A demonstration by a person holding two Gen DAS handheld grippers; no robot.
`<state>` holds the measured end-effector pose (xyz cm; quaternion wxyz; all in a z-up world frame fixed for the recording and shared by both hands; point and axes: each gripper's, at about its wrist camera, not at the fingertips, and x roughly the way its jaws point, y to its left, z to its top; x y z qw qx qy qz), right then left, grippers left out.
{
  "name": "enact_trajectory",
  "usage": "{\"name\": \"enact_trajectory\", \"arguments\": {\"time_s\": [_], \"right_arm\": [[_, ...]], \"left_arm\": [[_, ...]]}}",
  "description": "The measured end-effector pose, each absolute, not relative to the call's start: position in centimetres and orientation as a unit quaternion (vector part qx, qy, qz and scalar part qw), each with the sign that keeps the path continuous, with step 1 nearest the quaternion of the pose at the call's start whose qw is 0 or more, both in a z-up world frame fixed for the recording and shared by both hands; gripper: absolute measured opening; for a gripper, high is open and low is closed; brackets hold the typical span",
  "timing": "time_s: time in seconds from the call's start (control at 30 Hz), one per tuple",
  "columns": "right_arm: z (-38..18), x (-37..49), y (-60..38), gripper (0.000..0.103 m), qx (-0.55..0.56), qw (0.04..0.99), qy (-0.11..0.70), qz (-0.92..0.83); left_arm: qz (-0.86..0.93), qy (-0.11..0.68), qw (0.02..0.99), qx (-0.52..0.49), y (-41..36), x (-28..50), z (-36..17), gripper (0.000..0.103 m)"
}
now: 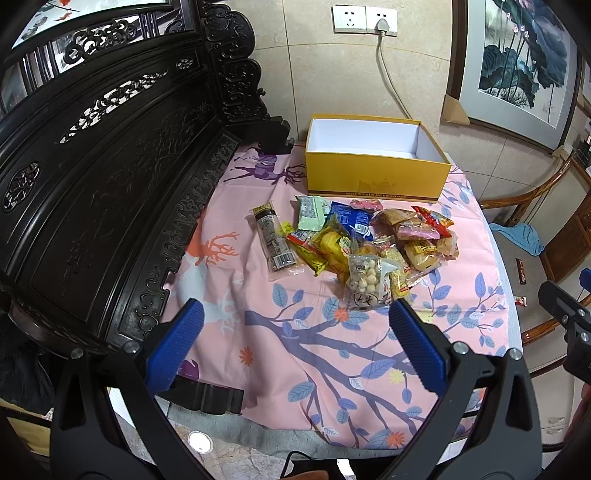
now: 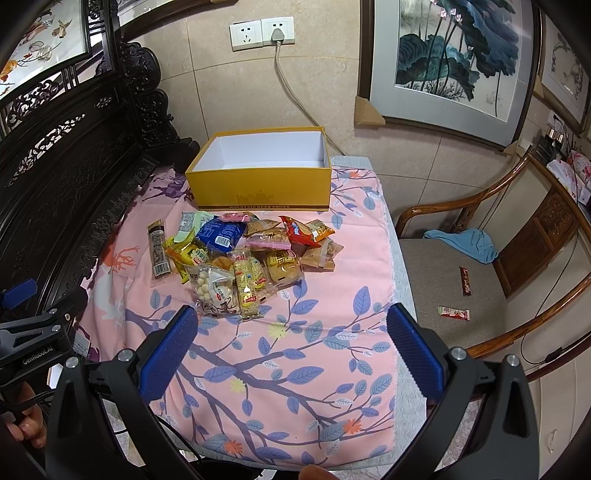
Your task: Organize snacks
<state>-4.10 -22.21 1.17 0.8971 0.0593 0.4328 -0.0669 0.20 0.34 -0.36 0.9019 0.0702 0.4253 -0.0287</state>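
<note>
A pile of wrapped snacks (image 1: pixel 362 240) lies on the pink floral cloth, in front of an open yellow shoe box (image 1: pixel 376 173) with nothing visible inside it. The pile (image 2: pixel 243 251) and the box (image 2: pixel 262 184) also show in the right wrist view. A long dark snack stick (image 1: pixel 274 240) lies at the pile's left edge. A clear bag of white balls (image 1: pixel 365 280) is nearest me. My left gripper (image 1: pixel 295 332) is open and empty, just short of the pile. My right gripper (image 2: pixel 291 336) is open and empty, also short of the pile.
A dark carved wooden bench back (image 1: pixel 110 177) runs along the left. A wooden chair (image 2: pixel 480 280) on the right holds a blue cloth (image 2: pixel 469 242) and two small snack bars (image 2: pixel 454 313). Framed paintings (image 2: pixel 450 59) lean on the wall. A cable hangs from the wall socket (image 2: pixel 279 31).
</note>
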Motion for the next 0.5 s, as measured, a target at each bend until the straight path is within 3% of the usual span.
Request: {"name": "enact_trajectory", "arguments": {"time_s": [0.5], "right_arm": [[1.27,-4.04,-22.33,0.102,0.060,0.897,0.433,-0.067]], "left_arm": [[-0.029,0.426,0.902,0.070,0.34,0.19,-0.33,0.101]]}}
